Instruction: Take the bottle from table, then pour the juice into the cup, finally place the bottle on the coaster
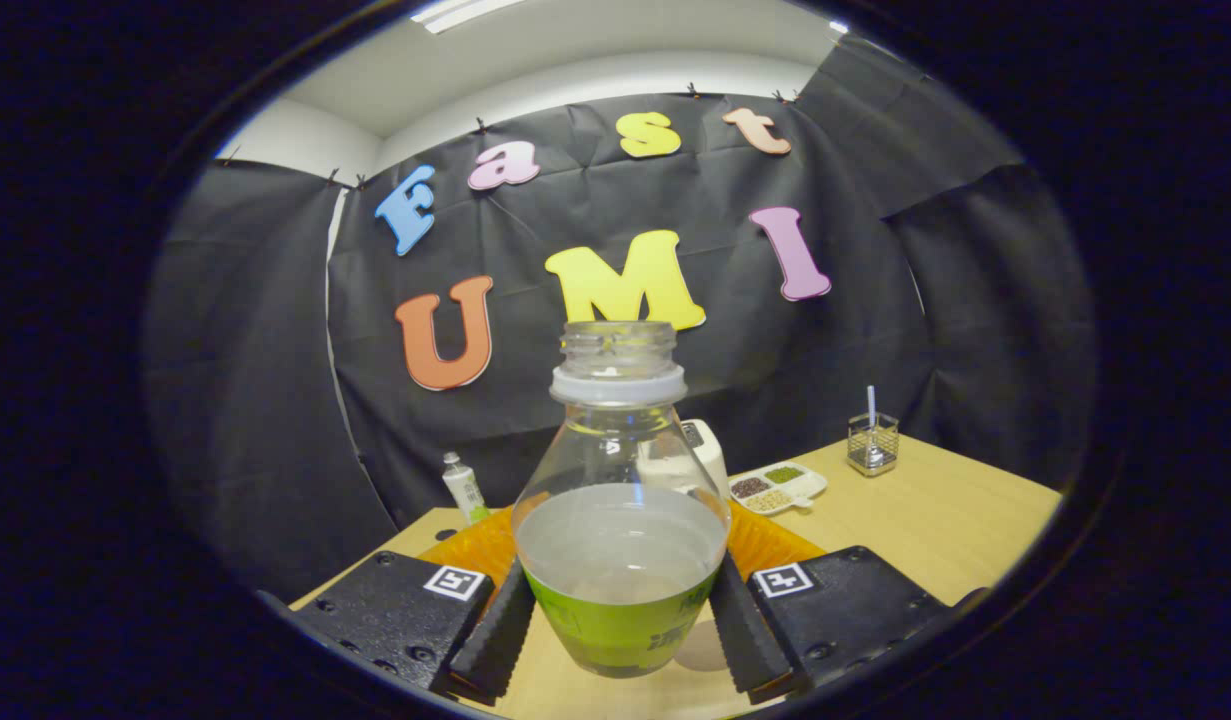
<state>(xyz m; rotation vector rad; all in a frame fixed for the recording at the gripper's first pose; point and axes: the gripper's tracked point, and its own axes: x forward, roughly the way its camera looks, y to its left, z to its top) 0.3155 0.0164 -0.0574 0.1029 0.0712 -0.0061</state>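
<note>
The gripper (620,630) has its two fingers pressed on either flank of the bottle (620,520), one at 9 o'clock of the green label and one at 3 o'clock, so the fingers are clamped on the bottle's lower body. The bottle stands upright between them, its long axis running straight up toward 12 o'clock, the uncapped threaded mouth at the top and open. It holds pale liquid up to roughly the shoulder of its wide part; the neck above is empty and clear. Whether its base rests on the table (935,520) or is lifted just clear I cannot tell.

Just behind the bottle, spreading to 10 and 2 o'clock of it, lies an orange ribbed disc (775,545), most likely the coaster. Beyond that a white object (710,455) stands half hidden by the bottle's neck; whether it is the cup cannot be told.

Farther back, at 10 o'clock, a small tube (465,487) stands near the table's edge; at 2 o'clock a divided tray (780,487) holds grains, and beyond it a wire holder (872,443) carries one thin stick. A tilt of the mouth is judged the next need, with the upright grip sound for it
</note>
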